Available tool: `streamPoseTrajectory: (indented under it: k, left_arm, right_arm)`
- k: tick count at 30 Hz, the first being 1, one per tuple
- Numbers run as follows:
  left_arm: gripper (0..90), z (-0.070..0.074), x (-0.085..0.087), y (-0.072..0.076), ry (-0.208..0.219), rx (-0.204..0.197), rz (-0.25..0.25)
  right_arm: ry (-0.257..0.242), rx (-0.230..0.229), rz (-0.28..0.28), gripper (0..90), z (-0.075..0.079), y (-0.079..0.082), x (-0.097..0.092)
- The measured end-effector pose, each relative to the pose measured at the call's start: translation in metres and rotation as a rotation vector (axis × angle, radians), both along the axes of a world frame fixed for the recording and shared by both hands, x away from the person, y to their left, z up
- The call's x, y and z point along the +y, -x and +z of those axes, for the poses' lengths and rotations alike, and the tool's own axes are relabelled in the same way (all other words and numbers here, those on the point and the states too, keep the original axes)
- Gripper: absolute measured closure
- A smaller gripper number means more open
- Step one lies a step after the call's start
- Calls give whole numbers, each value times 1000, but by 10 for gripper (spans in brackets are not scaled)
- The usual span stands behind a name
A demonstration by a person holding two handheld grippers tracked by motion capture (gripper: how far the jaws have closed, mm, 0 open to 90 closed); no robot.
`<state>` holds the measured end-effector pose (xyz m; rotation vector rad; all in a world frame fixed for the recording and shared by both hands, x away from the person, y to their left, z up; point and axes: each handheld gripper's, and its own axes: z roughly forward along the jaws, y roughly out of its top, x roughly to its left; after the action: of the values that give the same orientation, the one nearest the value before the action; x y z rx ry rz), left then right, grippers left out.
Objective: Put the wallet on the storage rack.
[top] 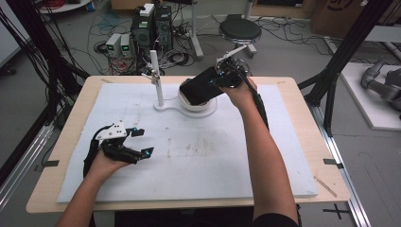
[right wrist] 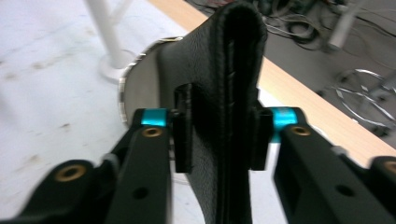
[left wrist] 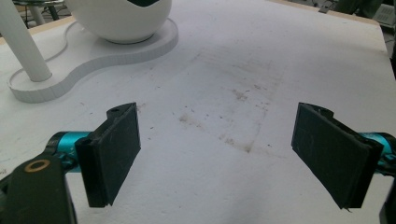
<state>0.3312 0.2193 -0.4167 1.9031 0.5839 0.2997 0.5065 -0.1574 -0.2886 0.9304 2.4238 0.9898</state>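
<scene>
White foam mat (top: 198, 156) covers most of the wooden table (top: 302, 101); landmark is the white stand (top: 182, 105), a flat figure-8 base at the far middle of the mat with an upright post (top: 155, 78) on its left lobe and a round white bowl (top: 201, 101) on its right lobe. Black leather pouch (top: 202, 85), a wallet-like case, sits tilted over the bowl, its lower end at or in the bowl mouth, can't tell if it touches bottom. Right gripper (top: 227, 75) is just right of and above the bowl, jaws pinched on the pouch's folded edge, pads (right wrist: 183, 133) against both faces in the right gripper view. Step in hand looks like seating or lifting the pouch at the bowl: keep the pinch square on the fold, move along the pouch's long axis, keep it off the rim so the light stand doesn't drag or tip. Post stands just left of the bowl, closest obstacle to a leftward swing. Left gripper (top: 135, 142) rests on the mat well in front-left of the stand, jaws wide apart, nothing between them, out of the way. Floor clutter, 1 stool (top: 239, 29) and power boxes (top: 151, 26) lie beyond the table's far edge, no interference.
</scene>
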Motion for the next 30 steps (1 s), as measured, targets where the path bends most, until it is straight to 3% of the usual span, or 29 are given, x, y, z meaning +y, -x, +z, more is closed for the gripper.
streamPoseTrajectory:
  k: [3,8,14,17,23,26,28,30]
  left_arm:
    - [155,0,0,1,-2,2,-8]
    - [155,0,-1,1,0,4,-22]
    - [156,-1,-1,1,-3,8,-25]
    - [155,-1,-1,2,2,6,-29]
    - [155,-1,-1,2,2,4,-30]
    - [155,0,0,2,0,4,-20]
    - [155,-1,1,2,-4,3,-6]
    - [155,-1,1,2,-9,4,7]
  right_arm:
    - [19,-19,-58,602,-1,-1,-1]
    - [-11,-55,-117,467,0,-3,-4]
    - [-23,-72,-174,422,-4,-9,-7]
    - [4,-64,-199,410,-8,-13,-9]
    - [-6,-50,-223,392,-11,-17,-11]
    - [13,-48,-238,288,-11,-14,-10]
    - [13,-67,-229,276,-9,-11,-9]
    - [-18,-103,-218,273,-8,-5,-11]
